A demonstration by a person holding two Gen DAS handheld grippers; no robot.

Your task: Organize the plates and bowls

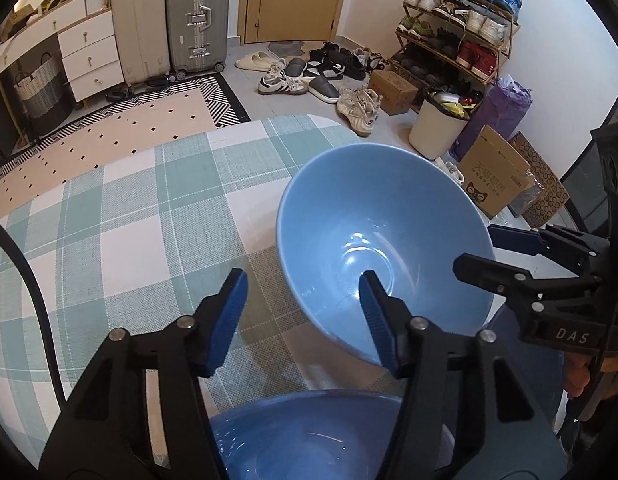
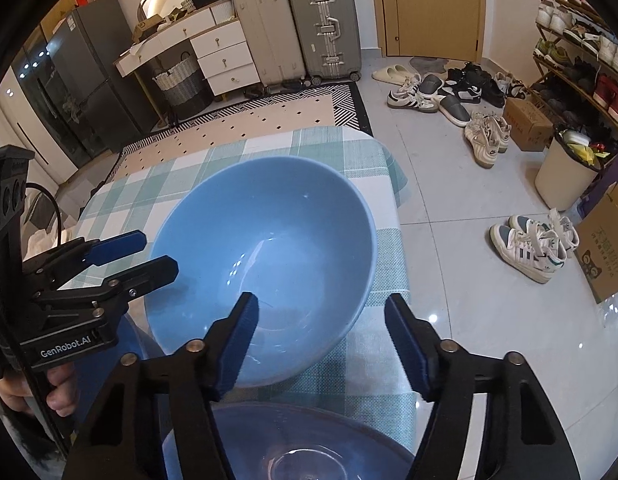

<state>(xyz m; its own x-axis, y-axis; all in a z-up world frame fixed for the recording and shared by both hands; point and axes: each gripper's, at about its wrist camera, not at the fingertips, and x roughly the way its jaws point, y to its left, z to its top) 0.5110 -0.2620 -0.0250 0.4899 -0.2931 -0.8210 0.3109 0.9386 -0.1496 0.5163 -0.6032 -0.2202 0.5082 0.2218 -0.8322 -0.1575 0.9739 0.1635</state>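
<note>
Two grippers straddling one bowl [image 1: 383, 236] rim — left gripper [image 1: 305, 300] over the near-left edge, right gripper [image 2: 321, 320] over the near-right, jaws on both about half open, pads not yet pressing. Best closed evenly on both sides at matching height, then lifted level to avoid tipping. Glossy pale-blue bowl, deep, empty, upright on the checked cloth [image 1: 121, 216] near the table's far corner. Blue plate [image 2: 309, 440] just below, nearest the cameras — likely slippery glaze, so firm pinch needed.
</note>
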